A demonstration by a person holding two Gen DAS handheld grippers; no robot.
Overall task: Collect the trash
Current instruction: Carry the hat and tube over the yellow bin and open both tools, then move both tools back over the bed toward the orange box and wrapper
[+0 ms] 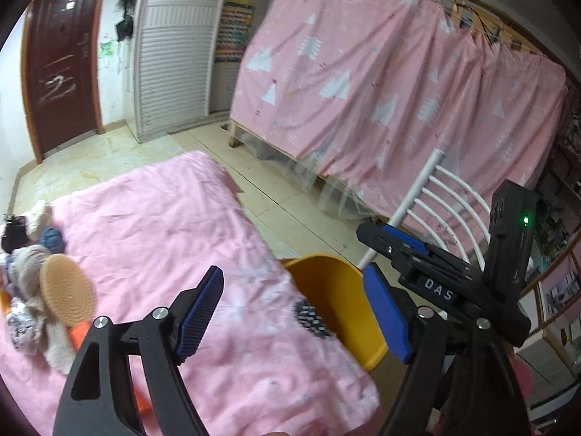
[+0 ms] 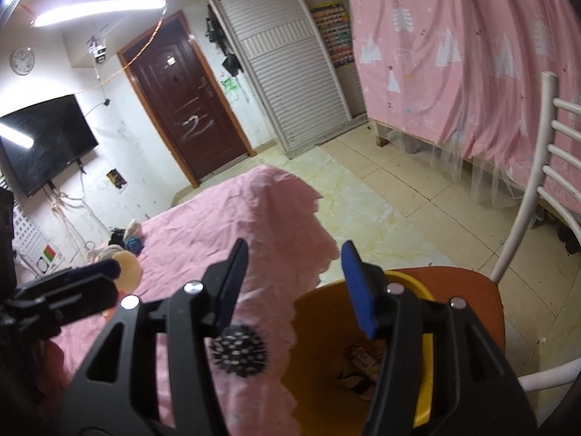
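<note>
My left gripper (image 1: 294,312) open, empty; right gripper (image 2: 294,287) open too — black spiky ball (image 2: 239,352) at table edge beside yellow bin (image 2: 428,374). I'd nudge ball over rim — wrappers (image 2: 359,367) already inside.

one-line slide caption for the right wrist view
Open right gripper above yellow bin on orange chair, beside pink-covered table.

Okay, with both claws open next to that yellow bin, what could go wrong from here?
The black-and-white spotted piece lies on the pink cloth right at the table's edge beside the yellow bin; a nudge could drop it to the floor instead. The bin stands on an orange chair seat, so a bump from the right claw might tip it.
</note>
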